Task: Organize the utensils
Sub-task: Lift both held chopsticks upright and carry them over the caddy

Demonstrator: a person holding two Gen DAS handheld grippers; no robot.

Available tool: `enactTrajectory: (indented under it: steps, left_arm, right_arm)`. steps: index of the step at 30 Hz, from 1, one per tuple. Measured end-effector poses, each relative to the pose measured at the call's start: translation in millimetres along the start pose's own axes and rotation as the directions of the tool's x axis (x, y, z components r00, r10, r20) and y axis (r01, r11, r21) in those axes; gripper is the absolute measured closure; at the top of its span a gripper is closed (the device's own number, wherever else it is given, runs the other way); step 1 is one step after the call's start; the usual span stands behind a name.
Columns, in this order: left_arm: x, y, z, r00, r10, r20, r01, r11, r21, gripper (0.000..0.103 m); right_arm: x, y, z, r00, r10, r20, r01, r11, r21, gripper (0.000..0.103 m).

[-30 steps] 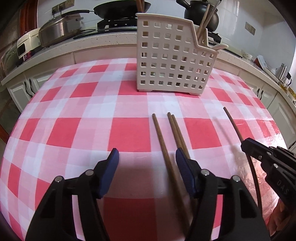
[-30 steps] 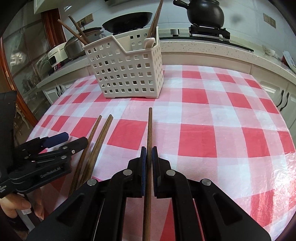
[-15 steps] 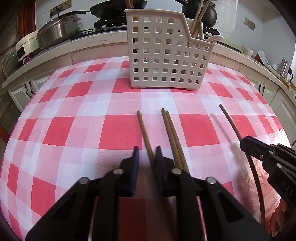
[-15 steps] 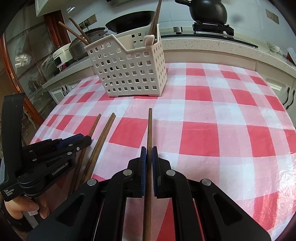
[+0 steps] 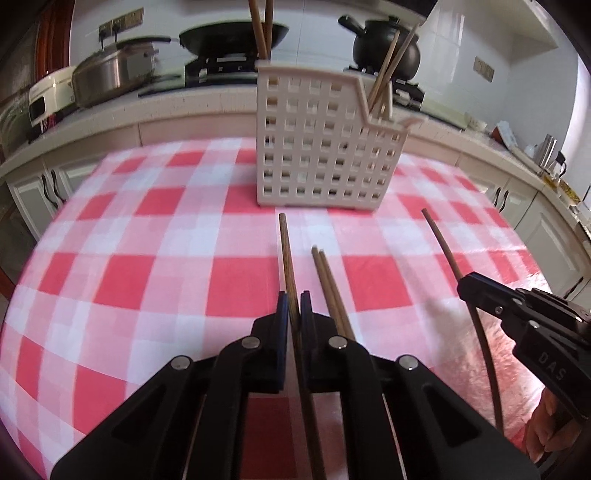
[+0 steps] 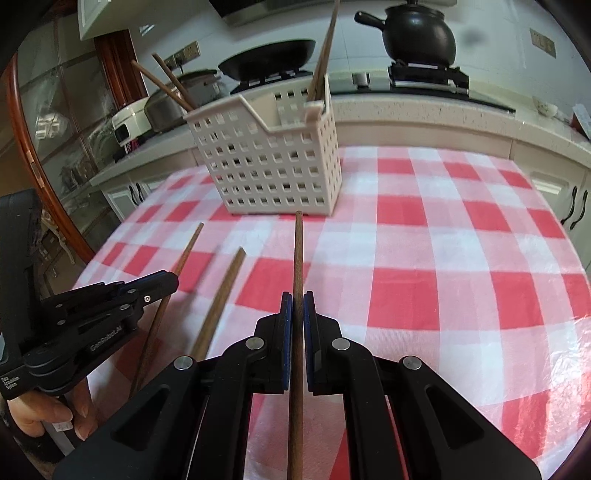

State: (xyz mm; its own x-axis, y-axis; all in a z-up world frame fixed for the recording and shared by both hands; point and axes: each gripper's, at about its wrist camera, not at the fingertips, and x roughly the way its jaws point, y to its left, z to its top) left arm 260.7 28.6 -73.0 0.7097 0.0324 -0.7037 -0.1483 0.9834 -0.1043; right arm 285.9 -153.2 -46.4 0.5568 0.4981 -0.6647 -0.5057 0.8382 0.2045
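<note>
Two grippers, left (image 5: 291,314) and right (image 6: 297,314), are each clamped on a chopstick (image 5: 286,258); light, stiff, slippery wood, best gripped mid-shaft.

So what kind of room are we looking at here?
A home kitchen, most likely. Behind the checked tablecloth there is a stove with a black pot and a wok, and a counter with cabinets runs around the room.
</note>
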Motion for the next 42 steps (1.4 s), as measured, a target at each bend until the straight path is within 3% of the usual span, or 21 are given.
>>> enactTrajectory:
  steps: [15,24,42]
  left_arm:
    - [-78.0,-2.3,16.5,0.979,-0.045,0.199,0.035,0.998,0.054,0.097]
    - [-118.9,-7.1,13.2,0.950,-0.076,0.302,0.050,0.994,0.094,0.097]
    - [-156.4,-7.0,16.5,0.918,-0.077,0.389,0.029,0.991,0.128,0.097]
  right_arm:
    - [-53.4,24.9,31.5,0.986,-0.005,0.165,0.013,0.999,-0.046,0.097]
    - [-82.9,42.7,32.2,0.975,0.000,0.220,0.019,0.996,-0.082,0.097]
    - [-112.2,68.3,39.7,0.957,-0.008,0.289,0.048,0.990,-0.133,0.097]
